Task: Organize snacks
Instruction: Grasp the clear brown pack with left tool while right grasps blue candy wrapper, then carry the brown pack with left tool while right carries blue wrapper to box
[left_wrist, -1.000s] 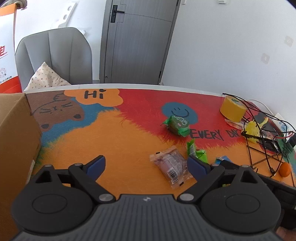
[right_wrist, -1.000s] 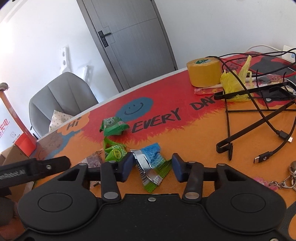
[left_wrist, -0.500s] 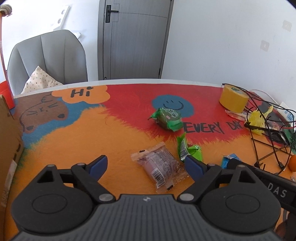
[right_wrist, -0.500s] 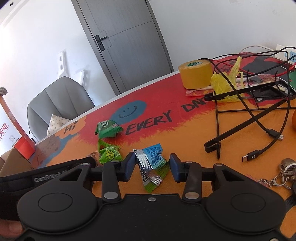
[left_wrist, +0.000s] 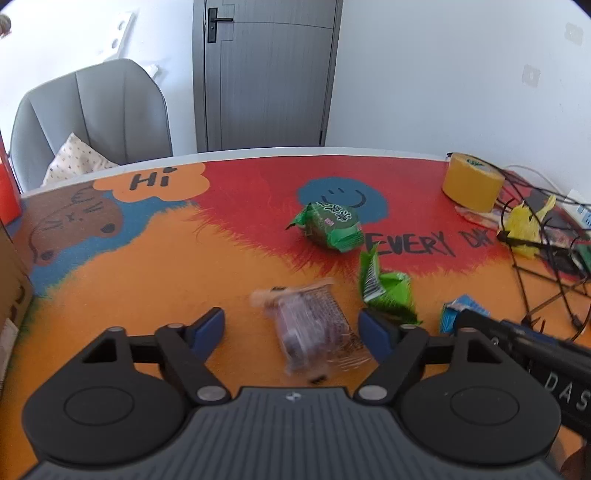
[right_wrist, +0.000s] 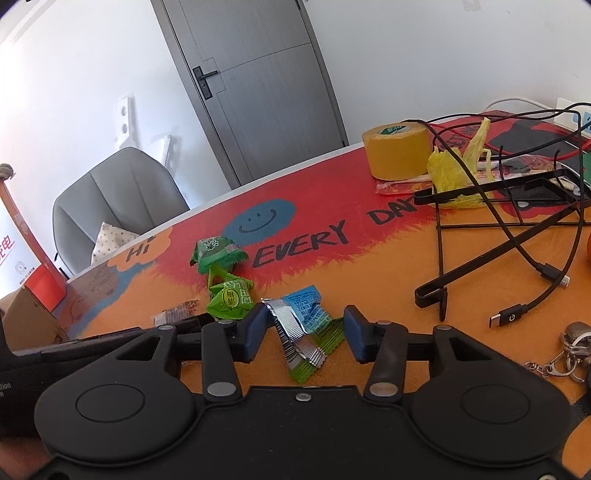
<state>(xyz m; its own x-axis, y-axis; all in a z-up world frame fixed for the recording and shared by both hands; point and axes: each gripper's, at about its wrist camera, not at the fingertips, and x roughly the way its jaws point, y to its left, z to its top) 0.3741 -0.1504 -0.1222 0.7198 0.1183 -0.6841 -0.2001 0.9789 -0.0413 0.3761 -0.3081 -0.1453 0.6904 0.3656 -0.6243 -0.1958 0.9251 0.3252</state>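
Observation:
Several snacks lie on the colourful table mat (left_wrist: 147, 280). My left gripper (left_wrist: 293, 330) is open around a clear packet with a brown snack (left_wrist: 314, 328), which lies on the mat between the fingers. A round green packet (left_wrist: 330, 225) and a crumpled green wrapper (left_wrist: 386, 291) lie beyond it. My right gripper (right_wrist: 303, 328) is open around a blue and silver wrapper (right_wrist: 301, 319) that lies on a flat green packet (right_wrist: 317, 354). The green wrapper (right_wrist: 231, 299) and the round green packet (right_wrist: 216, 253) show to its left. The blue wrapper (left_wrist: 456, 312) also shows in the left wrist view.
A yellow tape roll (right_wrist: 397, 153), a yellow bag (right_wrist: 458, 173), a black wire stand (right_wrist: 480, 236) and cables (right_wrist: 535, 266) fill the right side. Keys (right_wrist: 576, 350) lie at the right edge. A cardboard box (left_wrist: 11, 280) stands left. A grey chair (left_wrist: 92, 118) is behind the table.
My left gripper has moved right and forward, so the clear packet now lies between its fingers. My right gripper has barely moved around the blue wrapper.

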